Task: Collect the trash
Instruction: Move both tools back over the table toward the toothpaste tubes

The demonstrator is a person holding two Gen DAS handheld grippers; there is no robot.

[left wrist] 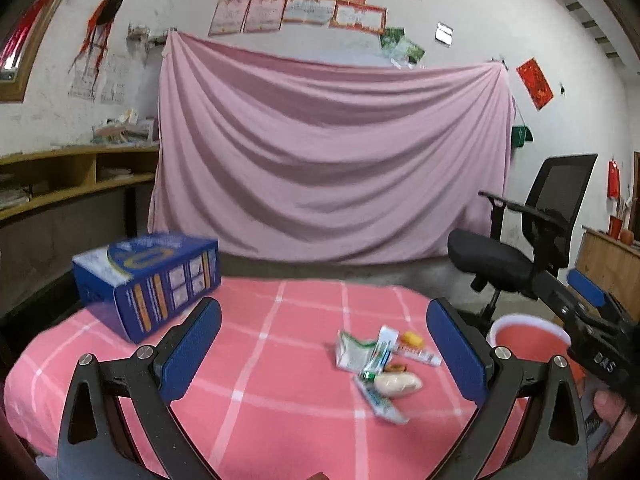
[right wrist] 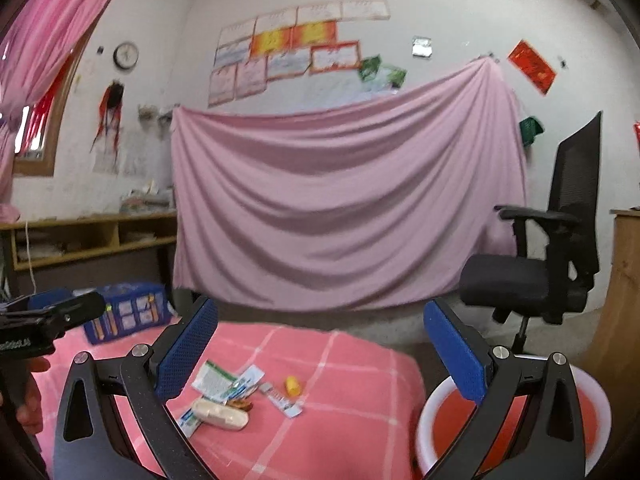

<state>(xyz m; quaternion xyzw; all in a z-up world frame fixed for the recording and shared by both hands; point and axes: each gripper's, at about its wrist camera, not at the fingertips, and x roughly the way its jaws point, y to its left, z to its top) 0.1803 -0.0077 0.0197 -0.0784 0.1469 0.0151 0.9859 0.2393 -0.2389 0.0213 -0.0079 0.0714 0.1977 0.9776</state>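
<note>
A small heap of trash [left wrist: 384,364] lies on the pink checked tablecloth [left wrist: 280,360]: wrappers, a beige lump [left wrist: 398,384], a small yellow piece [left wrist: 412,338]. My left gripper [left wrist: 324,354] is open above the cloth, the heap between its fingers but further off. In the right wrist view the same trash [right wrist: 240,390] lies ahead and left of centre, the yellow piece [right wrist: 292,385] beside it. My right gripper [right wrist: 320,354] is open and holds nothing. A red bucket with a white rim [right wrist: 424,424] stands low at the right, beside the table.
A blue carton [left wrist: 148,280] rests on the table's far left. A black office chair [left wrist: 520,248] stands to the right, behind the bucket [left wrist: 532,338]. A pink sheet [left wrist: 332,152] hangs on the wall; wooden shelves [left wrist: 72,176] run along the left.
</note>
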